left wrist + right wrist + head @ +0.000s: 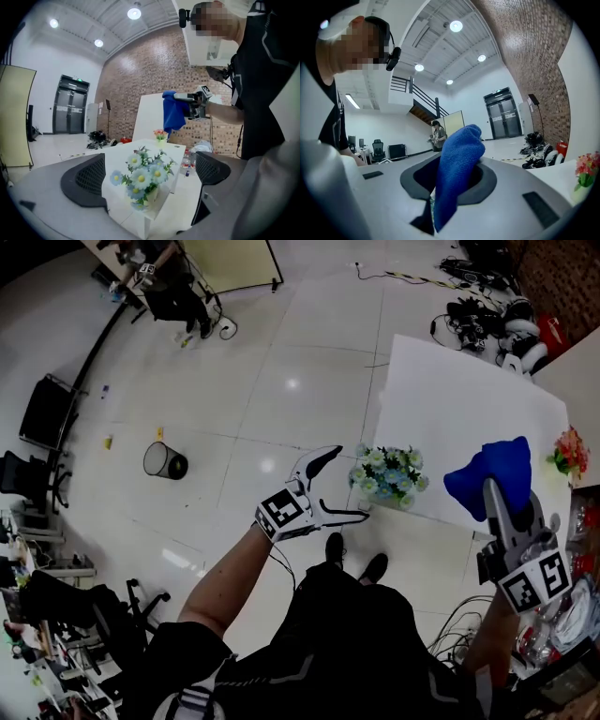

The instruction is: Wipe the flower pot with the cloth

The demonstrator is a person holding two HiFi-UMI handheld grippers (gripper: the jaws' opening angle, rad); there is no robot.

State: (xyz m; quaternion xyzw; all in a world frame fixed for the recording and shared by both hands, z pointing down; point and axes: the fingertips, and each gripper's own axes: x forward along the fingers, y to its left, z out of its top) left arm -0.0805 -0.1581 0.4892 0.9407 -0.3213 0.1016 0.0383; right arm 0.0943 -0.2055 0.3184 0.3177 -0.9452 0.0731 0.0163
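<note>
Pot [373, 503]: small and pale, filled with blue and white daisy-like flowers; it stands at the near corner of the white table [469, 395].
Cloth [495, 472]: bright blue, fluffy, bunched into a lump.
Left gripper [350, 482]: jaws wide apart and empty; the pot sits just ahead of them, framed between the jaws in the left gripper view, apart from both pads.
Right gripper [494, 499]: clamped on the cloth, over the table, right of the pot and apart from it.
</note>
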